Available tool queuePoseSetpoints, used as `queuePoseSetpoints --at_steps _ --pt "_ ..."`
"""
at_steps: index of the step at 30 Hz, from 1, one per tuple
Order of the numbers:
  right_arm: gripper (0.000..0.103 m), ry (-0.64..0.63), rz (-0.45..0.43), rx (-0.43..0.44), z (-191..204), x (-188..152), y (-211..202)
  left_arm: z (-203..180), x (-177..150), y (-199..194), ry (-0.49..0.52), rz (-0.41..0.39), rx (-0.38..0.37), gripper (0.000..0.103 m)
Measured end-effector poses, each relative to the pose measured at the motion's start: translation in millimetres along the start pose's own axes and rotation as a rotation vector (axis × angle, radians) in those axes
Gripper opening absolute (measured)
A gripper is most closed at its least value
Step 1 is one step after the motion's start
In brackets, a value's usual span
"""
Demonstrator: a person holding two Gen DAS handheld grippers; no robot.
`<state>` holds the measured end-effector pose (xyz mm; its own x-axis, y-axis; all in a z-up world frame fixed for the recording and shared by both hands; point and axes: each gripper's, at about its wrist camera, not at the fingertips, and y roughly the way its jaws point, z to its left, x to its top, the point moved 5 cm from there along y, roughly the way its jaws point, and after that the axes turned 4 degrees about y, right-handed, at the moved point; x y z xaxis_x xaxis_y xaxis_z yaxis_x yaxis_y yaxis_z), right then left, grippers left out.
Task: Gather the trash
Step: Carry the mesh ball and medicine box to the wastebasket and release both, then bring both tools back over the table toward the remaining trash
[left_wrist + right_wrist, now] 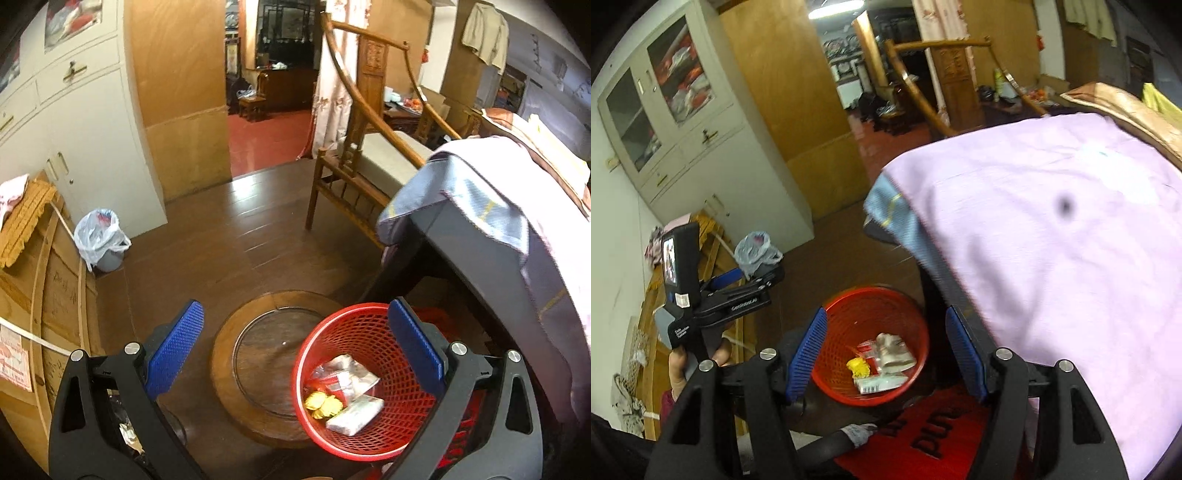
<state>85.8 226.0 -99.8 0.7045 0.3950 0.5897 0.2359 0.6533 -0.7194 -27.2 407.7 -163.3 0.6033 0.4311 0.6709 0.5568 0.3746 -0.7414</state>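
Dark wooden floor (236, 236) is stretching away ahead of both my tools toward a doorway, with a white cabinet (92, 140) standing off to the left of them and a wooden chair (362, 155) ahead on the right. I am holding the left tool (295, 354) with its blue pads spread wide apart and nothing between them. Just below and ahead of it, toward its right finger, a red mesh basket (369, 321) is sitting on the floor, touching a round wooden tray (229, 373) lying on its left. Inside the basket I am seeing a crumpled yellow wrapper (324, 404), a clear plastic packet (345, 374) and a white packet (356, 413). I am keeping the right tool (888, 356) open as well, gripping nothing, with the same basket (871, 299) showing directly between its fingers below. A lilac cloth (1052, 240) is draping over the furniture on that tool's right, and a red mat (923, 439) is lying under it. Far ahead on the left, a bin lined with a white plastic bag (99, 236) is standing by the cabinet.
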Motion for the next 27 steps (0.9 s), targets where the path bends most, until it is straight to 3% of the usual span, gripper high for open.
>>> queuePoseSetpoints --at_steps 11,22,27 --pt "0.071 0.124 -0.197 -0.054 -73 -12 -91 -75 10 -50 0.134 -0.067 -0.054 0.096" --pt "0.078 0.275 -0.373 -0.114 -157 -56 -184 -192 -3 -100 0.348 -0.122 -0.127 0.096" --pt "0.083 0.358 -0.443 -0.173 -199 -85 -219 -254 -17 -109 0.444 -0.116 -0.198 0.096"
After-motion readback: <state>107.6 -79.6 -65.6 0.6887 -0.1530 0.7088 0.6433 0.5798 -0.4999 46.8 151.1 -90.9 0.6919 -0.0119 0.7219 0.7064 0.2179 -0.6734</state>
